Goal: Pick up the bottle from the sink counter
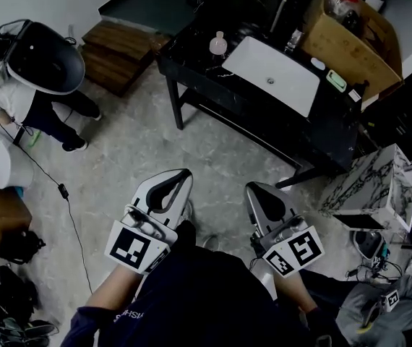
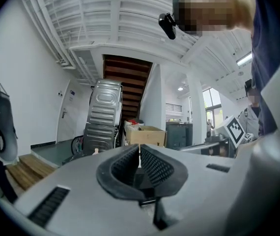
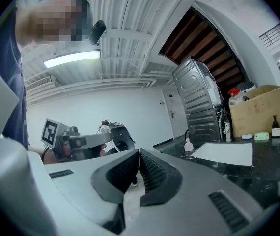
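A small pale pink bottle [image 1: 218, 44] stands on the black sink counter [image 1: 206, 74] just left of the white basin [image 1: 272, 74]; the right gripper view shows the bottle [image 3: 188, 146] far off beside the basin [image 3: 226, 154]. My left gripper [image 1: 185, 173] and right gripper [image 1: 252, 189] are held low over the floor, well short of the counter. Both are shut with their ribbed pads [image 2: 147, 165] together and nothing between them. The right gripper's pads [image 3: 147, 173] also meet.
A cardboard box [image 1: 350, 45] of items sits at the counter's far right. Another person in a white top [image 1: 7, 96] stands at the left with a trailing cable [image 1: 61, 191]. A marbled block [image 1: 368, 186] and gear lie at the right. Wooden steps [image 1: 123, 53] sit left of the counter.
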`<state>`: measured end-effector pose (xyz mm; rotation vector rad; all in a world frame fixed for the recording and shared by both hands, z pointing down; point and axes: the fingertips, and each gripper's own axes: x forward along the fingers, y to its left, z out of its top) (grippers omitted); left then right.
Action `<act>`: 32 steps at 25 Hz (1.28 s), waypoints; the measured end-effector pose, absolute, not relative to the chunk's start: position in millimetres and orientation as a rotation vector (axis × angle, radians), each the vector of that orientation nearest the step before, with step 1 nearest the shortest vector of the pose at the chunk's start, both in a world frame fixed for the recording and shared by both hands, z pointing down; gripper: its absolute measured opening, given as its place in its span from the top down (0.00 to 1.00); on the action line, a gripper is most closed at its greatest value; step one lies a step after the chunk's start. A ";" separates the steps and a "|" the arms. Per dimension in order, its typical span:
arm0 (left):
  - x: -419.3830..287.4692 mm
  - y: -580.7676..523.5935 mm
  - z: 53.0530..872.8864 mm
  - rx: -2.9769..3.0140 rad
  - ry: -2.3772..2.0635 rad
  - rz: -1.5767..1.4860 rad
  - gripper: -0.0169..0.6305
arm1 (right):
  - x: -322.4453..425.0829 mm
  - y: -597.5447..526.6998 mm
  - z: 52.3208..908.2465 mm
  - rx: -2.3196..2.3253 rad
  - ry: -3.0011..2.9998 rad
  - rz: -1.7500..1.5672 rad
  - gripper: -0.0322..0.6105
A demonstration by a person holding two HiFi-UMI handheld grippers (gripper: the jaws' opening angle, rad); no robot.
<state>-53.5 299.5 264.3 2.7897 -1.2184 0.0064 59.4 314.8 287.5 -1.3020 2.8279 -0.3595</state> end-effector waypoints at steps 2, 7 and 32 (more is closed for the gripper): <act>-60.1 281.8 265.9 2.790 -1.211 0.001 0.95 | 51.7 297.7 288.5 -1.308 2.826 -0.358 0.91; -80.5 236.5 267.0 2.798 -1.189 0.001 0.95 | 30.4 254.9 287.7 -1.330 2.828 -0.347 0.91; -120.9 100.0 280.2 2.818 -1.062 0.025 0.95 | -13.5 133.9 292.1 -1.462 2.767 -0.362 0.91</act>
